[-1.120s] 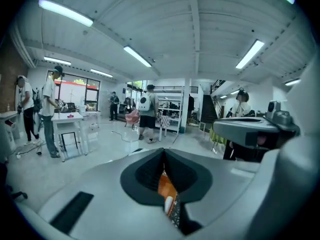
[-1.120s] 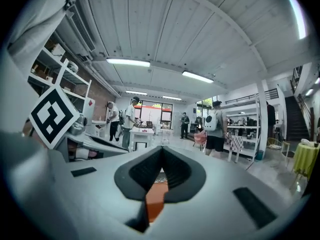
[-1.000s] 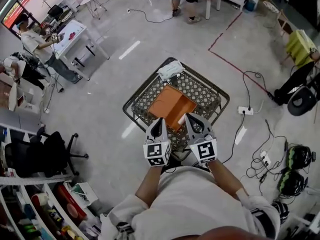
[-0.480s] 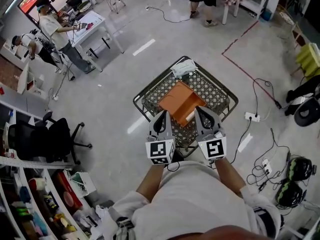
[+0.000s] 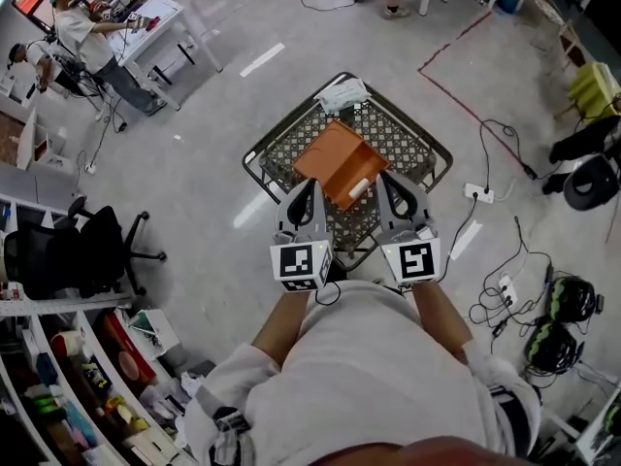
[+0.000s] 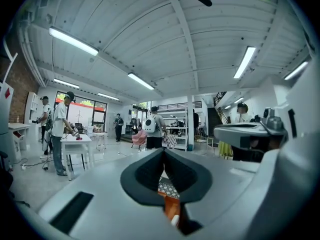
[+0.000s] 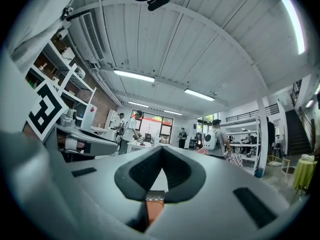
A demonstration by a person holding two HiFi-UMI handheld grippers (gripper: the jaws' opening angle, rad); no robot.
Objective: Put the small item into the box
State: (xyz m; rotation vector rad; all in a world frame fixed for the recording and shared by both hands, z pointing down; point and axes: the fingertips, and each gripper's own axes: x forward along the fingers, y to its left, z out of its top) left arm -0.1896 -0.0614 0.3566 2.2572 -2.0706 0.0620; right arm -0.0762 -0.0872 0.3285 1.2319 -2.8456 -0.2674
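An orange box (image 5: pixel 335 160) lies open on a small table with a patterned top (image 5: pixel 408 144). A small white cylinder (image 5: pixel 358 188) rests at the box's near right edge. My left gripper (image 5: pixel 307 190) and right gripper (image 5: pixel 386 183) hover side by side over the table's near edge, either side of the box's near corner. Both are shut with nothing between the jaws. The left gripper view shows the left gripper (image 6: pixel 164 156) with a sliver of the box (image 6: pixel 171 209) and the white item (image 6: pixel 174 220) below its jaws. Under the right gripper (image 7: pixel 161 163), the right gripper view shows only the box (image 7: pixel 154 210).
A white crumpled bag (image 5: pixel 342 93) sits on the table's far corner. Cables and a power strip (image 5: pixel 478 193) lie on the floor to the right. An office chair (image 5: pixel 92 246) stands at left, and people work at a white table (image 5: pixel 160 13) at the far left.
The head view has drifted, so the table sits a little higher in the picture. Both grippers stay shut and keep their place beside the box's near corner.
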